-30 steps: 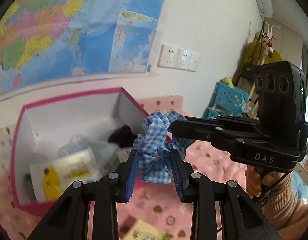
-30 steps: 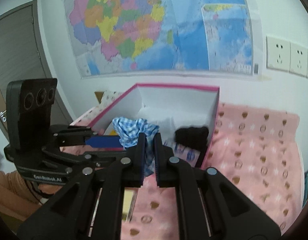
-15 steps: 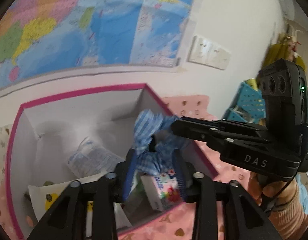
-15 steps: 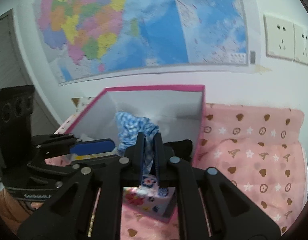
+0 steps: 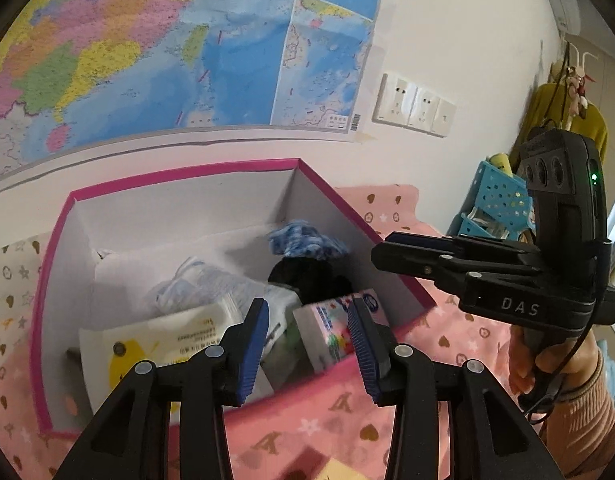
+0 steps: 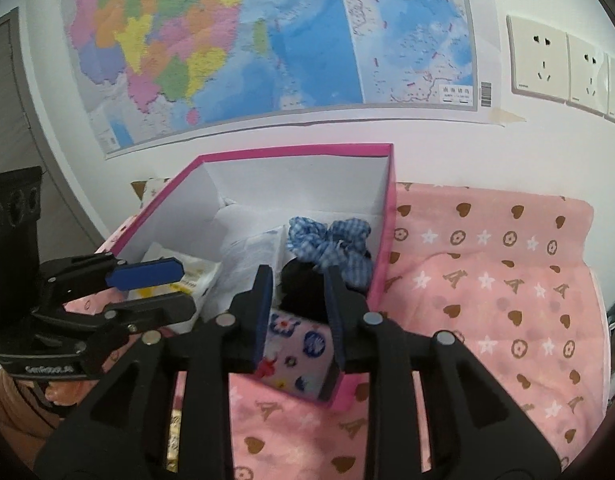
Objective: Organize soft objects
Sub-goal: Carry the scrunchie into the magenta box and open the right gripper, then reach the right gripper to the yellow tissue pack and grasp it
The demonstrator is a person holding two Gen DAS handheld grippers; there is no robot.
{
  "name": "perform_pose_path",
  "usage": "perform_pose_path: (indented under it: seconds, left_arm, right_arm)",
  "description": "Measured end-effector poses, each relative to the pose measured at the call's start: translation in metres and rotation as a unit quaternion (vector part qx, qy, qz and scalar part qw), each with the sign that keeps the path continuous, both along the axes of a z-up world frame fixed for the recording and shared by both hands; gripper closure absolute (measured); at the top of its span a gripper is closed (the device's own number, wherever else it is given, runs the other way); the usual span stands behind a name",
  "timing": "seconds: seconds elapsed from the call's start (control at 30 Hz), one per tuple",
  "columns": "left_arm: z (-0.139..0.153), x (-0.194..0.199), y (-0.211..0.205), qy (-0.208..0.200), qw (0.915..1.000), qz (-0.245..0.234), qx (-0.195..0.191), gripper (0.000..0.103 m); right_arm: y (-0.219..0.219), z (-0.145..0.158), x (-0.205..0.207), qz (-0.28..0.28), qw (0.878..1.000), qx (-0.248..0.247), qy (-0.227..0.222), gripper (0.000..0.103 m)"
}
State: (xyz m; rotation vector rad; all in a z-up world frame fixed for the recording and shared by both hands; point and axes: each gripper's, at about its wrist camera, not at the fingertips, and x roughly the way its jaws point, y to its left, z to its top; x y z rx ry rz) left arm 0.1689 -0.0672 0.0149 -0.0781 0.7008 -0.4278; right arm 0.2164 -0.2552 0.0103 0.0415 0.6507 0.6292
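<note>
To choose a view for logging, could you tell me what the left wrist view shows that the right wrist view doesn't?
Left only: a blue perforated basket and yellow garment at right. Right only: a grey door at left. Both: the pink-rimmed box holding the blue gingham scrunchie, a black soft item and tissue packs, plus the wall map.

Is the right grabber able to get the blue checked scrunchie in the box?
Probably yes. The right gripper is open just above the pink box, and the blue checked scrunchie lies on top of a black item, uncovered.
</note>
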Motion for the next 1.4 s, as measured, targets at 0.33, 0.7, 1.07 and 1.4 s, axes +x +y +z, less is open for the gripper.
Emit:
perform_pose_path:
  seconds: [0.33,0.7,1.07,1.4]
  left_arm:
    - [-0.001,-0.045,0.003,-0.018,0.9998,-0.009,0.009,0.052]
    - [-0.022,-0.069,0.001,0.006,0.9997,-0.002,0.023,0.052]
    - [-0.047,-0.071,0.005,0.039,0.9987,0.000,0.032,0.052]
    - [-0.070,-0.069,0.012,0.074,0.9969,-0.010,0.027,0.057]
  right_arm:
    - [-0.006,-0.002,-0.048,0.030,0.999,0.035,-0.005,0.068]
    - [-0.009,-0.033,-0.086,0.070,0.994,0.072,0.051,0.062]
    - [0.002,-0.081,-0.113,0.096,0.985,0.060,0.127,0.062]
    - [0.011,-0.105,-0.131,0.130,0.975,0.052,0.171,0.062]
